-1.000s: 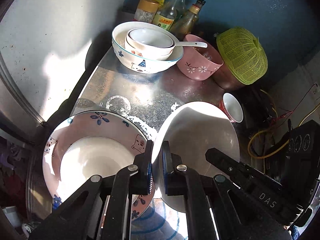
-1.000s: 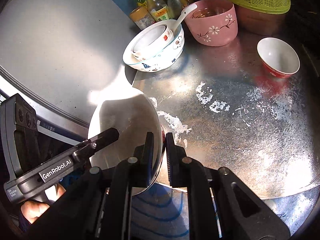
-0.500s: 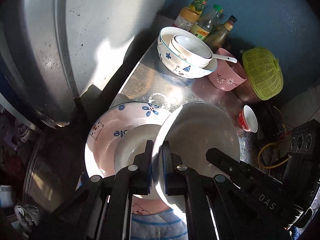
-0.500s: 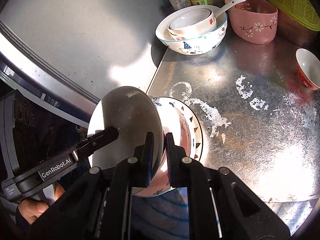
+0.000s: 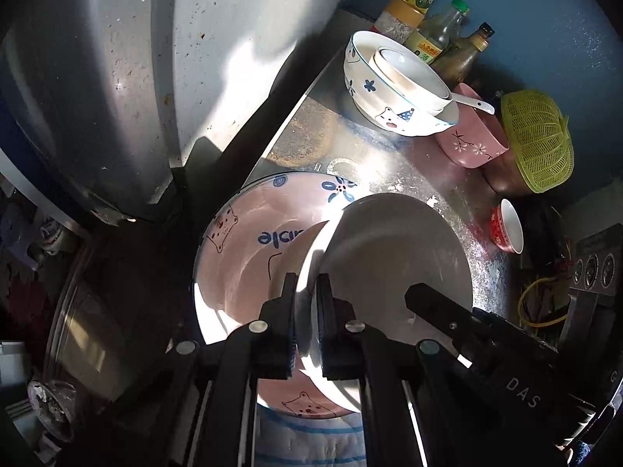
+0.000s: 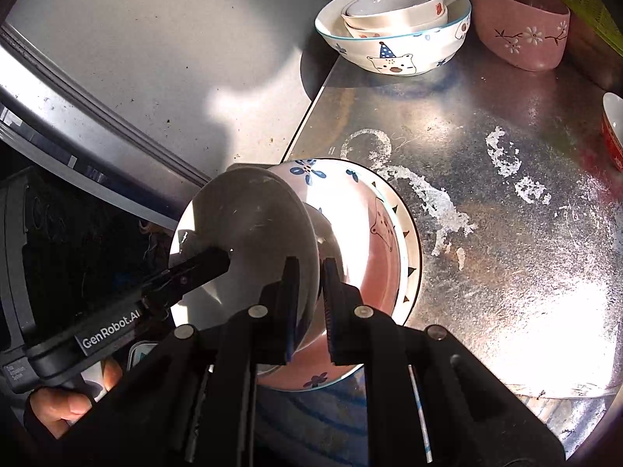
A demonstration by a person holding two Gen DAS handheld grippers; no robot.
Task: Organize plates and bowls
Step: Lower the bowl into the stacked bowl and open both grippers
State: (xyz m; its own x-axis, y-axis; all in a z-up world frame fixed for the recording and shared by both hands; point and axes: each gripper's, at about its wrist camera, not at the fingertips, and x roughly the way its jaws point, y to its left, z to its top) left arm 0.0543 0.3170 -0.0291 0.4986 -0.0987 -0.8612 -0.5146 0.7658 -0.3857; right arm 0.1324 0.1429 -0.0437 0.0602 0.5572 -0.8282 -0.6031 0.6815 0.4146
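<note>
The scratched metal bench (image 6: 506, 194) fills the right of the frame. At its lower-left edge sits a glossy pink plate (image 5: 241, 257). Tilted over it, a smooth white bowl (image 5: 393, 257) has its rim clenched by both left tool (image 5: 304, 311) and right tool (image 6: 310, 299).

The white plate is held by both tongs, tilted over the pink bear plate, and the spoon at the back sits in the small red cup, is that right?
Not the spoon. It rests in the stacked bowls at the back; the red cup is empty, as the left wrist view shows. The rest holds: both tongs, left and right, clamp the white plate, tilted over the pink bear plate.
</note>
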